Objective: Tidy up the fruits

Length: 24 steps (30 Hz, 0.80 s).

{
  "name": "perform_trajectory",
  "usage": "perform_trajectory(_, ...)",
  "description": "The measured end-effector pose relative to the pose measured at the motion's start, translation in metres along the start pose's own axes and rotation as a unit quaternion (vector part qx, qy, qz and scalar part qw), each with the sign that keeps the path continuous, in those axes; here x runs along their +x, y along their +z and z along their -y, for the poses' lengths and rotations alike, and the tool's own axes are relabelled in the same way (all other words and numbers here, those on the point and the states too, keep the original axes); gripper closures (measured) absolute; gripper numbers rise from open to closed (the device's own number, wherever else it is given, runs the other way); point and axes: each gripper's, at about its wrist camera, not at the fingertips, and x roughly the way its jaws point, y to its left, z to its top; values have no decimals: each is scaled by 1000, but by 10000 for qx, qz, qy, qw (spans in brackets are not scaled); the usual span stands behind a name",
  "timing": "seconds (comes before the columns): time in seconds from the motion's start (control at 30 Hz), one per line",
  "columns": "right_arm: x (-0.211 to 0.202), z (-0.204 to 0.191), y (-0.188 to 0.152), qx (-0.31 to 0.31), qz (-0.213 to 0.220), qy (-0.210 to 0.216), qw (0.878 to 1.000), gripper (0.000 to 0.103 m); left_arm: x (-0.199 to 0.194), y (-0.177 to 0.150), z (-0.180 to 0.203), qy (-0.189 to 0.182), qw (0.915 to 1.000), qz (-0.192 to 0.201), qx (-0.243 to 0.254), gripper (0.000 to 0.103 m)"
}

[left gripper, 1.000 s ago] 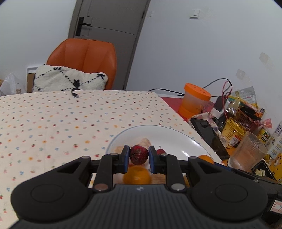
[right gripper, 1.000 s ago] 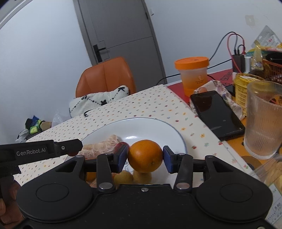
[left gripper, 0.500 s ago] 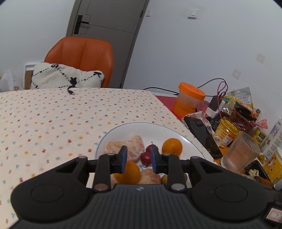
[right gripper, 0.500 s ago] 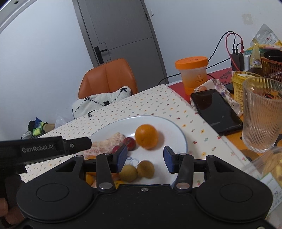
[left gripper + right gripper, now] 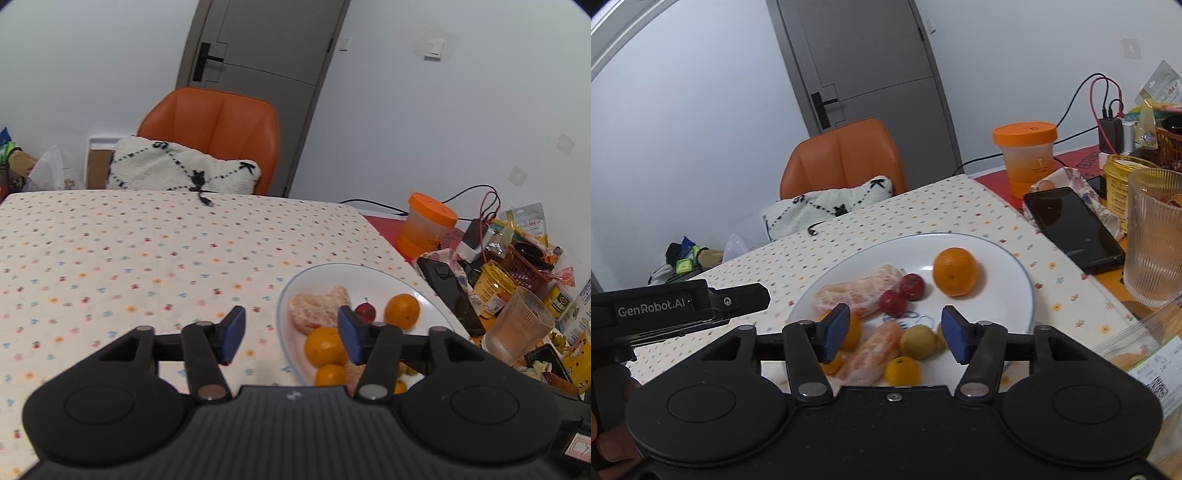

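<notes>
The fruit sits gathered on the white plate near the right edge of the dotted tablecloth: a whole orange towards the far side, two small dark red fruits touching beside a peeled citrus, and nearer the front another peeled piece, a yellowish round fruit and a small orange one.

The right gripper hangs over the near rim with its jaws spread wide and nothing between them. The left gripper is likewise wide apart and empty, half over the cloth, half over the plate's left edge.

I'd judge this a pause between placements, both tools free. No loose fruit shows on the cloth (there may be some in the clear bag at the right, though I can't tell), so the next move calls for finding a fresh piece well clear of the glass and phone.
</notes>
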Motion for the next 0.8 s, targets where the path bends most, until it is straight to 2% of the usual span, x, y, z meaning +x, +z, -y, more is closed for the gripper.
perform_trajectory(0.13, -5, -8, -1, 9, -11, 120, 9999, 46, -14, -1, -9, 157, 9998, 83, 10, 28)
perform_trajectory(0.17, -6, -10, -2, 3, -8, 142, 9999, 44, -18, -1, -11, 208, 9997, 110, 19, 24)
perform_trajectory(0.27, -11, -16, -4, -48, 28, 180, 9998, 33, -27, -1, -16, 396, 9990, 160, 92, 19)
perform_trajectory(0.4, -18, -24, -7, -103, 5, 283, 9995, 31, -40, -2, -25, 585, 9981, 164, 66, 15)
perform_trajectory(0.53, -29, -32, -8, -236, 59, 329, 9992, 15, -56, -6, -32, 804, 9964, 251, 67, 9)
perform_trajectory(0.7, -43, -39, -9, -327, 87, 423, 9985, 11, -75, -12, -40, 872, 9958, 283, -65, 8)
perform_trajectory(0.8, -52, -45, -13, -374, 105, 471, 9981, 3, -86, -16, -43, 965, 9949, 284, -15, 7)
